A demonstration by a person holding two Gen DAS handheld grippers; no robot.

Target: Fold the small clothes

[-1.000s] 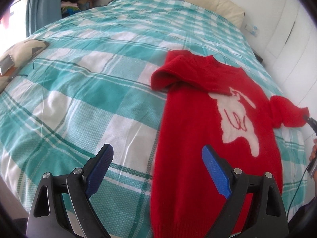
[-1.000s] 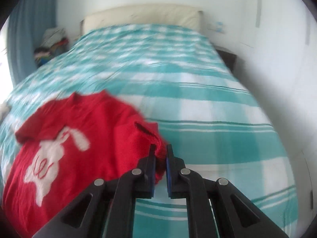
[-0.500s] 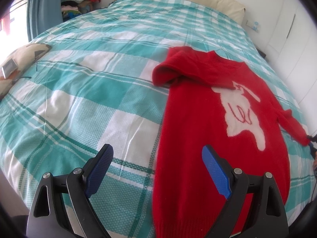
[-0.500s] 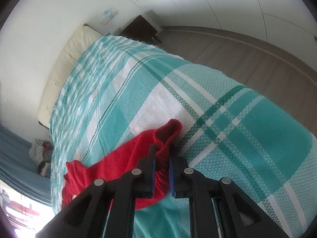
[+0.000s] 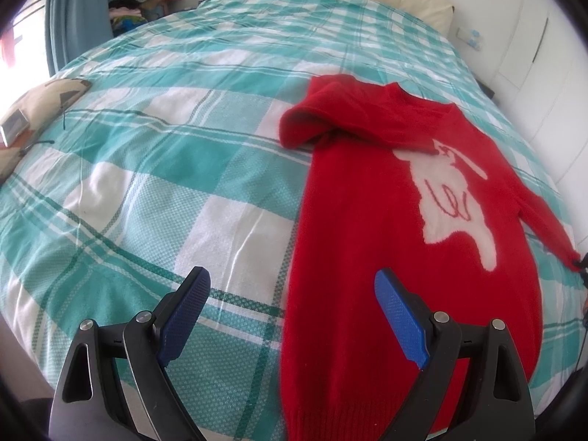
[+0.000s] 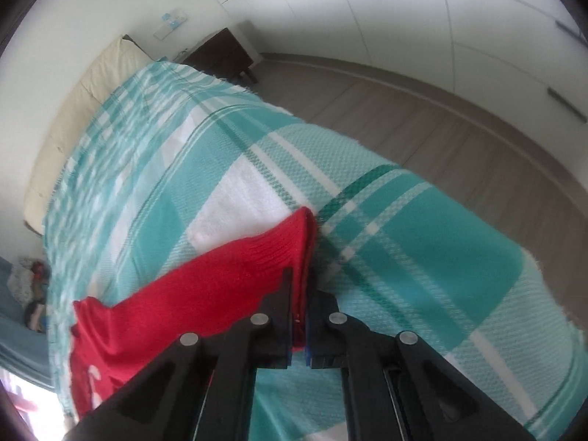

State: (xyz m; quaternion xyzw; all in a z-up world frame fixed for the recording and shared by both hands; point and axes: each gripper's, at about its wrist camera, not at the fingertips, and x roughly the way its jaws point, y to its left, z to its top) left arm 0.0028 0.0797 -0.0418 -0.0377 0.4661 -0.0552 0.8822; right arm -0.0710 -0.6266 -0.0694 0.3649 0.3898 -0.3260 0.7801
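Jaws of the right gripper (image 6: 298, 316) pinch the red sweater's (image 5: 367, 257) right cuff (image 6: 299, 235), the left gripper (image 5: 290, 316) spread; sleeve-folding probably follows.

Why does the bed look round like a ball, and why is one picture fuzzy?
Left wrist view: the fisheye lens bulges the checked blanket and darkens the corners; the red sweater is sharp, the window edge glares white. Right wrist view: the blanket's far stripes look smeared, while the sleeve cuff in the right gripper stays clearer.
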